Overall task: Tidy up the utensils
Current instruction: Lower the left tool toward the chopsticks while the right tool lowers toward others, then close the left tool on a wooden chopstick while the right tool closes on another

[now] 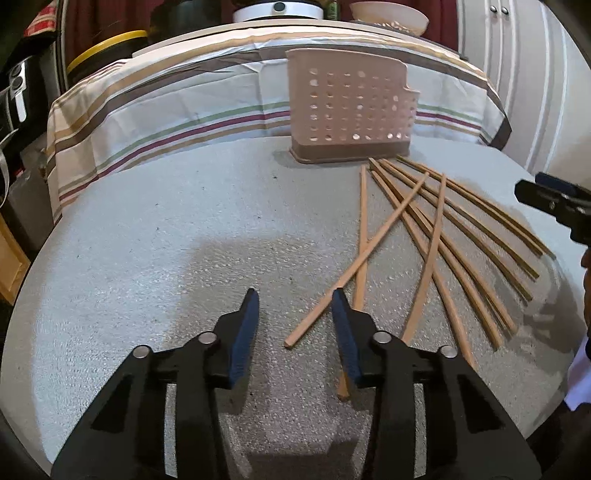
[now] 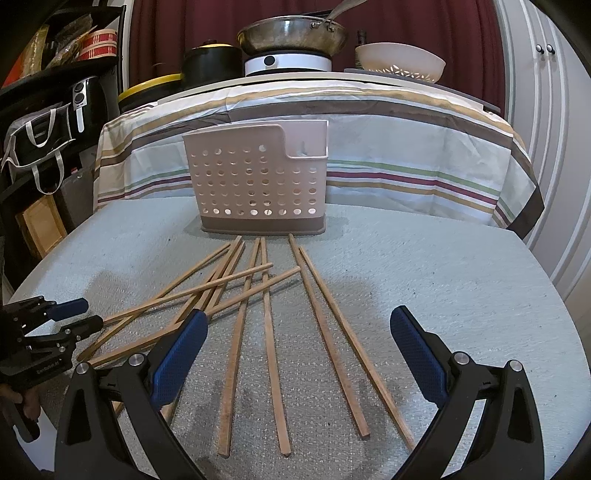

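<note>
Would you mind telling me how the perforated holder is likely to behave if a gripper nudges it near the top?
The holder stands tall and narrow on a small brown base, so a high push would probably tip it. It looks like thin plastic full of holes and seems empty, so it is likely light and may slide on the table.

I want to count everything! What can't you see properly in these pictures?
- Inside of the holder: both views, its holed wall hides it.
- Chopsticks' near ends: left view, the left gripper covers some; right view, the right gripper covers others.
- Pan contents: right view, rim hides them.
</note>
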